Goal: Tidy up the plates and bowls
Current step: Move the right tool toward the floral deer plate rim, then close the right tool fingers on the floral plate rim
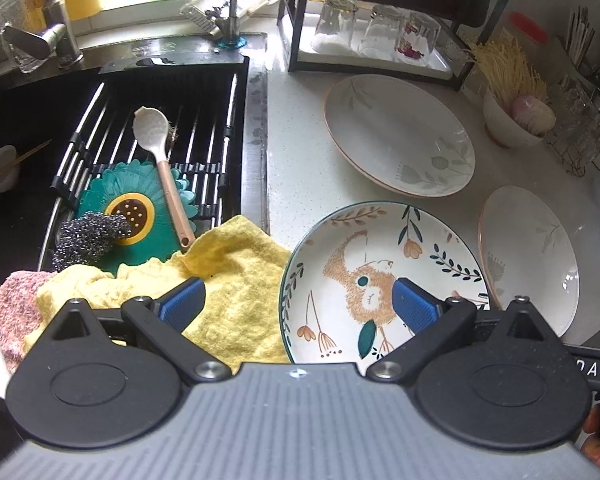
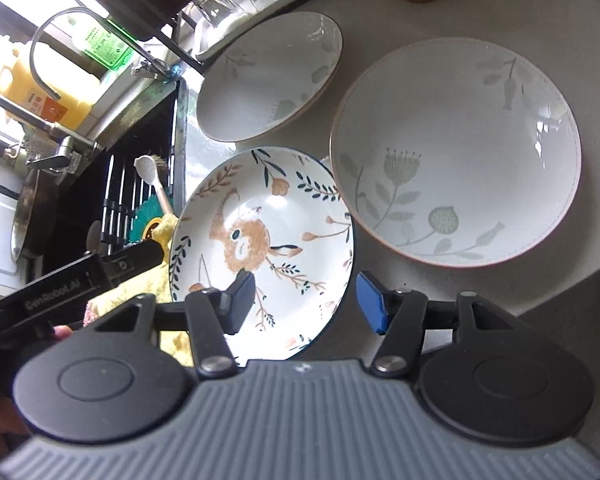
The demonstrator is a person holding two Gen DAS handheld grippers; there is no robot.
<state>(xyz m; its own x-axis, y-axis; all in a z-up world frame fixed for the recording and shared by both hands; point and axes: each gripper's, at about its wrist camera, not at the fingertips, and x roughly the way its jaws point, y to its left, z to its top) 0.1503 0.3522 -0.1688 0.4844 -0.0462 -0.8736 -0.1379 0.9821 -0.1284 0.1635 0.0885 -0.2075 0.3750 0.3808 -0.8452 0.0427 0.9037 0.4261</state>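
A fox-pattern plate (image 1: 380, 276) (image 2: 264, 236) lies on the white counter by the sink. Two pale leaf-pattern plates lie near it: one far (image 1: 398, 134) (image 2: 270, 80), one to the right (image 1: 530, 256) (image 2: 456, 152). My left gripper (image 1: 298, 300) is open above the fox plate's left rim, one pad over a yellow cloth (image 1: 228, 280), the other over the plate. My right gripper (image 2: 306, 300) is open at the fox plate's near right rim, with the left pad over the plate and the right pad outside the rim.
A black sink with a drying rack (image 1: 160, 140) holds a spoon brush (image 1: 160, 152), a green flower mat and a steel scourer. A tray with upturned glasses (image 1: 376, 32) stands behind. A bowl with an onion and noodles (image 1: 516, 116) stands at the far right. The counter edge runs at the right (image 2: 560, 292).
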